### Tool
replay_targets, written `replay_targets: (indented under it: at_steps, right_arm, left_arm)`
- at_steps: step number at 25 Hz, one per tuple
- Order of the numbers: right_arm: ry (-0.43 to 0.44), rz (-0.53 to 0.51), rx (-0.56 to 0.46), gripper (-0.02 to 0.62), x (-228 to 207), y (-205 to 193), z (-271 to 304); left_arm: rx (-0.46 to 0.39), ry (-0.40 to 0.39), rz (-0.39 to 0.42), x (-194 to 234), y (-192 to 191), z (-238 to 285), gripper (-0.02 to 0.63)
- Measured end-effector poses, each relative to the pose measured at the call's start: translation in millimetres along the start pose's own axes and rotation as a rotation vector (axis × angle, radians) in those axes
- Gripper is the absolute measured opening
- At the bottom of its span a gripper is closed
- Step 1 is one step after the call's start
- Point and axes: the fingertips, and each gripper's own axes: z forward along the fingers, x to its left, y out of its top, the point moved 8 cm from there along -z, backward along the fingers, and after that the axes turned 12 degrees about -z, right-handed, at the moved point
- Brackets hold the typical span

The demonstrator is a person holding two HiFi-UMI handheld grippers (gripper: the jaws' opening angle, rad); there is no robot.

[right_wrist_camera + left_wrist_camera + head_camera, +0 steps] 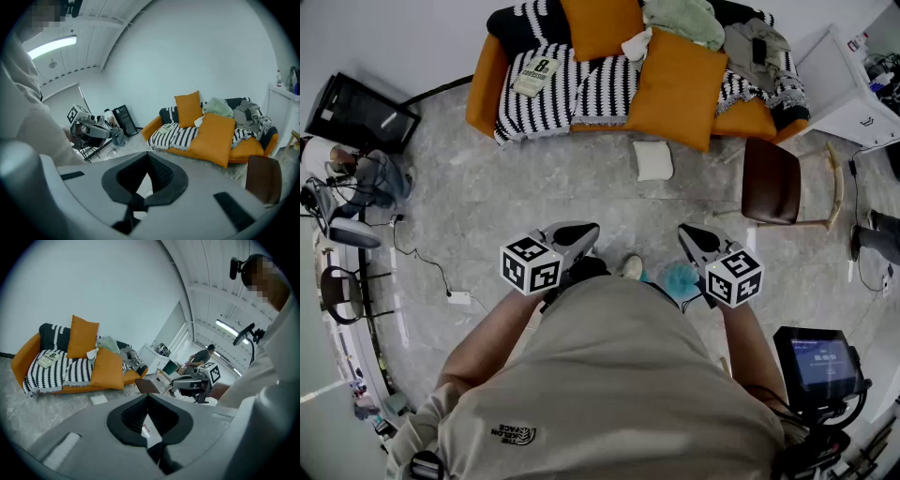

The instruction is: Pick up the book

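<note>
While both tools hang close to the person's body over the grey floor (pixel 487 197), the book (pixel 536 75) lies well apart from them, on the far side of the room. It rests flat on the left part of an orange sofa (pixel 483 89) that stands along the far wall. From the left tool (pixel 579 234) it is far ahead and a little to the left. From the right tool (pixel 692 239) it is far ahead and clearly to the left. Open floor lies between the tools and the sofa.

A black-and-white striped blanket (pixel 581 94) covers most of the sofa seat, and the book sits on it, near the left arm. A large orange cushion (pixel 680 89) leans on the seat to the right of the book. A second orange cushion (pixel 600 26) stands against the back, just right of the book and farther off. A pale green garment (pixel 680 19) lies among the clothes heaped on the right part of the sofa.

A brown chair (pixel 771 180) stands on the floor near the sofa's right end. A small pale pad (pixel 653 159) lies on the floor just in front of the sofa.

Each tool's own view shows its dark jaws meeting at the tips, with nothing held between them.
</note>
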Motion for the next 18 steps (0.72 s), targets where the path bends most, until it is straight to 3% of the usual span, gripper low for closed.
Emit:
replay_targets:
  at_steps: [11, 16, 18]
  right_arm:
    - [0.084, -0.057, -0.019, 0.012, 22, 39, 21]
    - [0.166, -0.058, -0.006, 0.012, -1, 48, 78]
    - [0.177, -0.068, -0.002, 0.014, -7, 58, 98]
  left_arm:
    - [-0.011, 0.105, 0.092, -4, 3, -35, 0.008]
    - [-0.033, 0.140, 0.017, 43, 18, -22, 0.008]
    - [-0.031, 0.171, 0.038, 62, 26, -20, 0.009]
